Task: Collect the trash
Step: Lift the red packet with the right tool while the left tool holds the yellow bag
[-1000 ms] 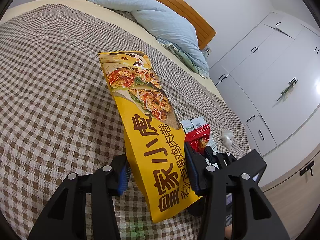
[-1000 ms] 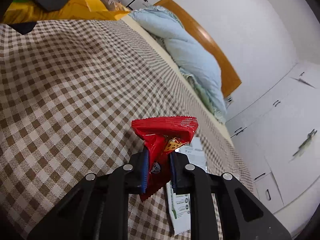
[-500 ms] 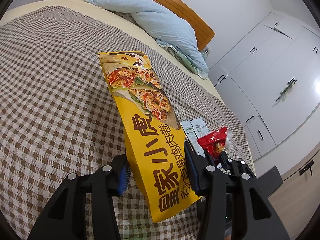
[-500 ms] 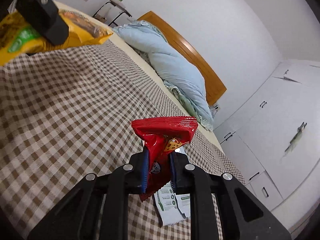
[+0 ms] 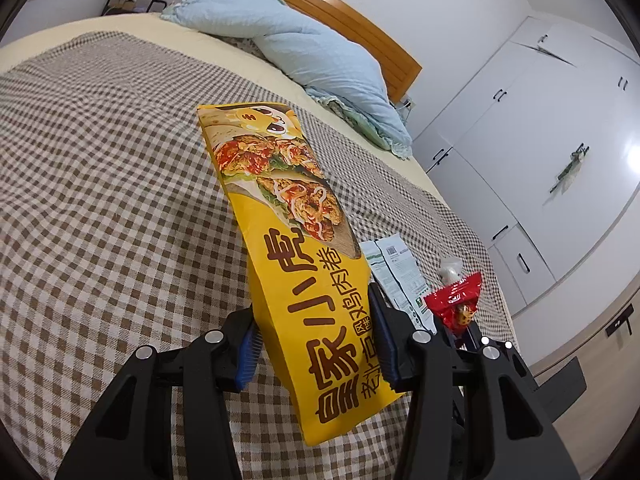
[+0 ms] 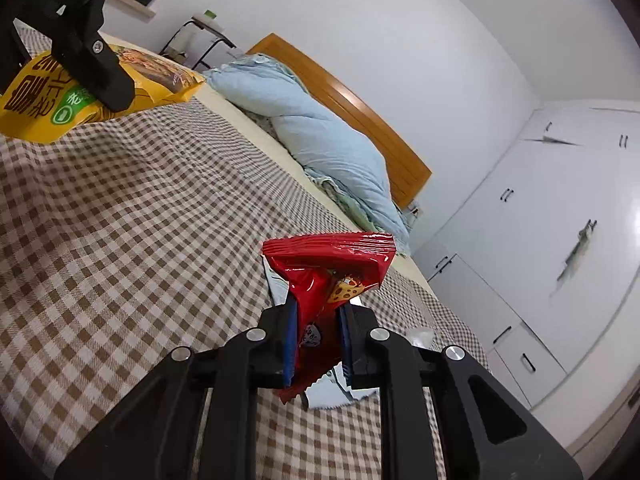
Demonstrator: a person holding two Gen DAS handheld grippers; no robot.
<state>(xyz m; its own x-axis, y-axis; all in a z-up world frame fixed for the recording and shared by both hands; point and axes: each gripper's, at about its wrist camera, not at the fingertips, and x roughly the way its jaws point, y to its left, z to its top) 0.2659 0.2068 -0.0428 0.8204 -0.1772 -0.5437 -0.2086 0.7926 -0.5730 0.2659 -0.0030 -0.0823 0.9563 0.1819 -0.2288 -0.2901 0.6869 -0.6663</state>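
Note:
My left gripper (image 5: 314,338) is shut on a long yellow snack bag (image 5: 288,240) printed with a chicken wrap, held up above the checked bedspread (image 5: 100,200). The same yellow bag (image 6: 52,108) shows at the upper left of the right wrist view, in the black left gripper (image 6: 86,56). My right gripper (image 6: 318,338) is shut on a small red wrapper (image 6: 332,276), also lifted off the bed. That red wrapper (image 5: 456,304) appears low on the right in the left wrist view. A white and green packet (image 5: 394,272) and a small crumpled white scrap (image 5: 450,268) lie on the bedspread.
A light blue quilt (image 5: 288,44) is bunched against the wooden headboard (image 5: 340,16). White wardrobe doors (image 5: 540,152) stand beyond the bed's right side. A dark metal rack (image 6: 204,40) stands near the far wall. The bed's right edge is close to the packets.
The right gripper with the red wrapper has risen and drawn away from the white packet on the bed. The left gripper with the yellow bag has shifted a little; both grips are unchanged.

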